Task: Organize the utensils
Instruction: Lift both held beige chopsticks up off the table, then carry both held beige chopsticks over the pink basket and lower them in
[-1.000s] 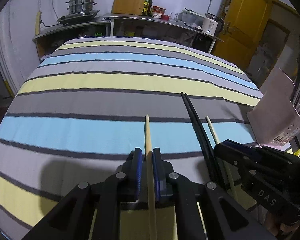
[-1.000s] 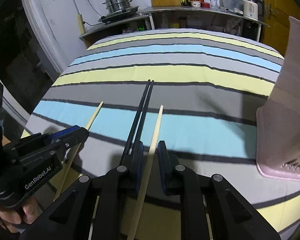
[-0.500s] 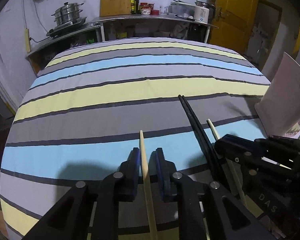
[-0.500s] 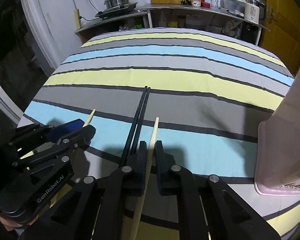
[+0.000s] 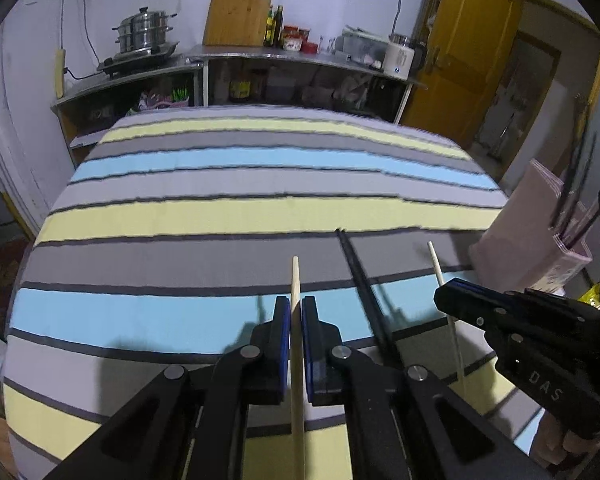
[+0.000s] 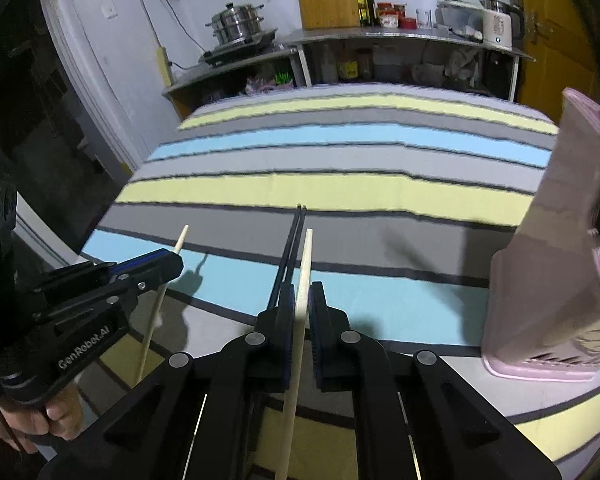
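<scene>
Wooden chopstick [image 5: 298,344] pinched lengthwise in the left gripper [image 5: 295,322], its twin [image 6: 300,300] clamped in the right gripper [image 6: 298,304] beside black chopsticks [image 6: 290,248], pink holder [image 6: 556,272] waiting nearer, at the table's right edge.

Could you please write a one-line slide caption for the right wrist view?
Right gripper clamps a pale wooden chopstick above the striped cloth, black chopsticks alongside, pink holder at right.

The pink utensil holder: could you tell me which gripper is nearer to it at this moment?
Right. The right gripper sits just beside the pink utensil holder; the left gripper is farther, beyond the black chopsticks.
</scene>
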`<state>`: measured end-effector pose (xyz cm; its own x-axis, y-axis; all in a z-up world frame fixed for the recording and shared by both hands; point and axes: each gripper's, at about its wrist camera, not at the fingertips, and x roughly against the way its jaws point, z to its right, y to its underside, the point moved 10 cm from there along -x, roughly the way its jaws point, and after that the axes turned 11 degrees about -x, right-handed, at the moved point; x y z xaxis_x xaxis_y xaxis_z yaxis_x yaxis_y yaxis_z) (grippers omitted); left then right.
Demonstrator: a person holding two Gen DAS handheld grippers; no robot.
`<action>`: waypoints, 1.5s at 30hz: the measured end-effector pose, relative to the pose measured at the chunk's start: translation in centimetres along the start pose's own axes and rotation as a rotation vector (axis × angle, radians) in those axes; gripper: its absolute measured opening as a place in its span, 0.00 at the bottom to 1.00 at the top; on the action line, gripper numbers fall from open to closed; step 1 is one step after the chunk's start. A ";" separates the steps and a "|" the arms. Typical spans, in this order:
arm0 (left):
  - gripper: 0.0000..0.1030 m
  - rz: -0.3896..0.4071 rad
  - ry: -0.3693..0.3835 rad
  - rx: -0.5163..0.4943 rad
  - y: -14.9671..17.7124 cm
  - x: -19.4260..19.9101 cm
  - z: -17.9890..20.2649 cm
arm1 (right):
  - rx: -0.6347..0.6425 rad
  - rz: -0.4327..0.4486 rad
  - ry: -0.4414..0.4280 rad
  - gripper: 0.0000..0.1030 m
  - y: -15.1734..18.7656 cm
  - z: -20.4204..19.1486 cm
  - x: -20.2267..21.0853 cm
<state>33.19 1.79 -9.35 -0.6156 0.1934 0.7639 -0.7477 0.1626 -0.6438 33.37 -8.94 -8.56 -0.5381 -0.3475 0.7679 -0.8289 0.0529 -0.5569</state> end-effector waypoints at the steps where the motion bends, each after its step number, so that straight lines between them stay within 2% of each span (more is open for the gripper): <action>1: 0.05 0.008 0.001 -0.001 -0.2 0.5 0.0 | 0.000 0.006 -0.003 0.07 -0.1 -0.1 0.4; 12: 0.05 0.111 0.025 -0.007 -2.3 7.4 0.9 | 0.007 0.106 -0.043 0.06 -1.6 -1.9 6.4; 16: 0.05 0.120 0.027 -0.010 -2.2 8.5 1.0 | 0.006 0.119 -0.040 0.06 -1.4 -1.8 7.6; 19: 0.05 0.113 0.034 0.005 -1.9 8.3 0.8 | -0.010 0.082 -0.049 0.06 -0.9 -1.5 6.7; 24: 0.05 0.100 0.039 0.027 -1.6 7.7 0.1 | -0.010 0.012 -0.016 0.07 0.7 -0.6 3.3; 35: 0.05 0.151 0.027 0.026 -2.4 10.2 -1.0 | -0.007 -0.103 0.029 0.11 1.2 0.7 -4.0; 40: 0.05 0.152 0.032 0.035 -2.3 10.1 -1.5 | -0.014 -0.134 0.077 0.12 1.5 1.4 -5.7; 45: 0.05 0.148 0.040 0.047 -2.2 9.7 -1.6 | 0.001 -0.132 0.084 0.12 1.2 1.2 -6.0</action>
<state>29.31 4.87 -0.61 -0.7104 0.2505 0.6578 -0.6610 0.0837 -0.7457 35.83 -7.94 -14.23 -0.4351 -0.2723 0.8582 -0.8933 0.0112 -0.4493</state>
